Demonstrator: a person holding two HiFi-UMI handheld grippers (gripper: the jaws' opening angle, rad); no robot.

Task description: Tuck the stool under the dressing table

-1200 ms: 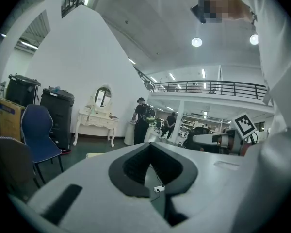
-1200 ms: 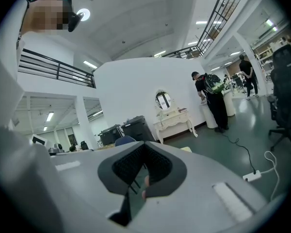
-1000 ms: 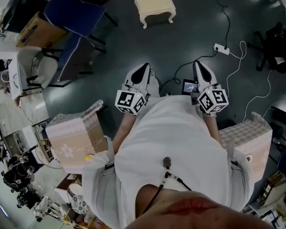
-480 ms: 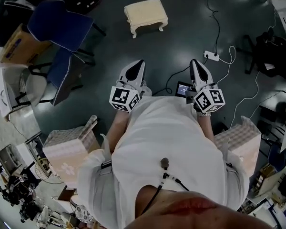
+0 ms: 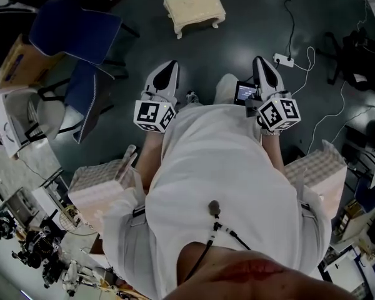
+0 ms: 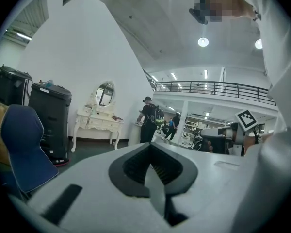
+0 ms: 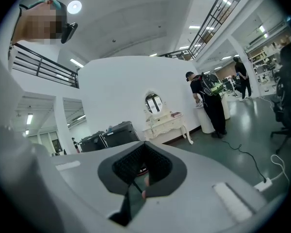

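"Where was the stool?"

"The cream stool [image 5: 194,9] stood on the dark floor [image 5: 244,24] at twelve o'clock in the head view, well apart from both grippers."

"And the dressing table?"

"The white dressing table [image 6: 98,123] stood against the far wall, at nine o'clock in the left gripper view."

"The fingers?"

"The left gripper [image 5: 167,70] and right gripper [image 5: 262,67] pointed toward twelve, side by side. Each had its fingers clenched together, empty."

"Anything nearby?"

"A blue chair [image 5: 75,27] at ten o'clock and a power strip [image 5: 282,59] at one o'clock, just beside the right gripper."
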